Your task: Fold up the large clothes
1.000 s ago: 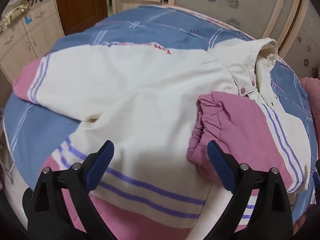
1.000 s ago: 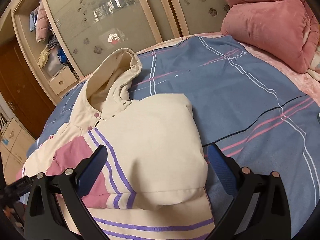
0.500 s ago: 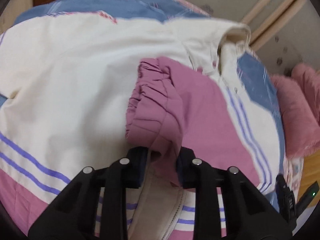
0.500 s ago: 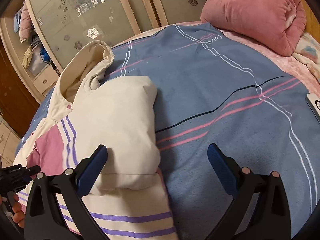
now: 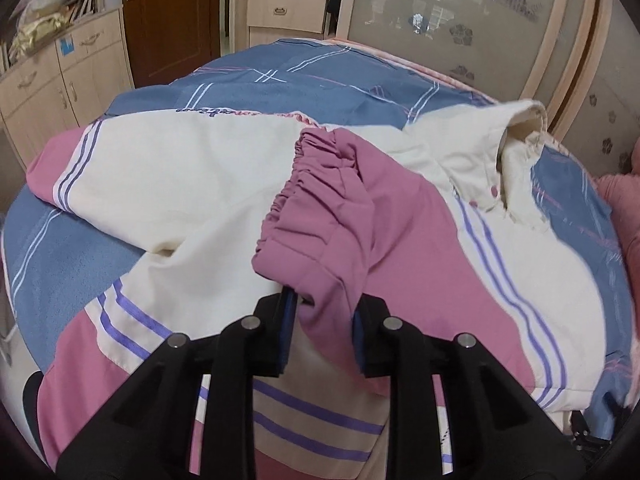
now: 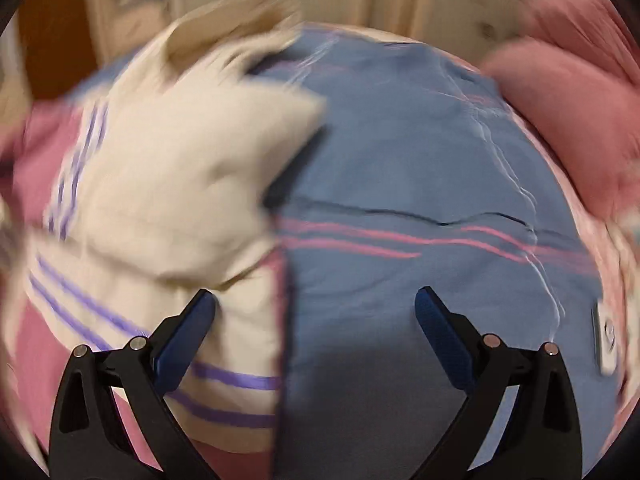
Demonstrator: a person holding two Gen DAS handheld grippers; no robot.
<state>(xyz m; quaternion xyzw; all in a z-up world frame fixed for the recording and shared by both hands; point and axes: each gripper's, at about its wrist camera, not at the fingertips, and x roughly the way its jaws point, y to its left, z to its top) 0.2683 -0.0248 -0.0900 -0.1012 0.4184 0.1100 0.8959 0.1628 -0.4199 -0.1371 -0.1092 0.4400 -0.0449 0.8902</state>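
A cream, pink and purple-striped jacket [image 5: 192, 184] lies spread on the bed. Its right sleeve is folded across the chest, ending in a pink elastic cuff [image 5: 320, 200]. My left gripper [image 5: 322, 332] is shut on the pink cuff and holds it raised over the jacket body. The hood [image 5: 520, 132] lies at the far right. In the blurred right wrist view the jacket [image 6: 160, 184] fills the left half. My right gripper [image 6: 316, 328] is open and empty over the jacket's edge and the bedspread.
The blue striped bedspread [image 6: 420, 168] covers the bed. Pink pillows [image 6: 560, 92] lie at the right. A small white device [image 6: 606, 336] lies on the bed at the right edge. Wooden drawers [image 5: 60, 80] and a brown door [image 5: 172, 20] stand beyond the bed.
My left gripper closed on the pink cuff and has lifted it back from the jacket. My right gripper stayed open and moved lower and toward the jacket's edge, blurring its view.
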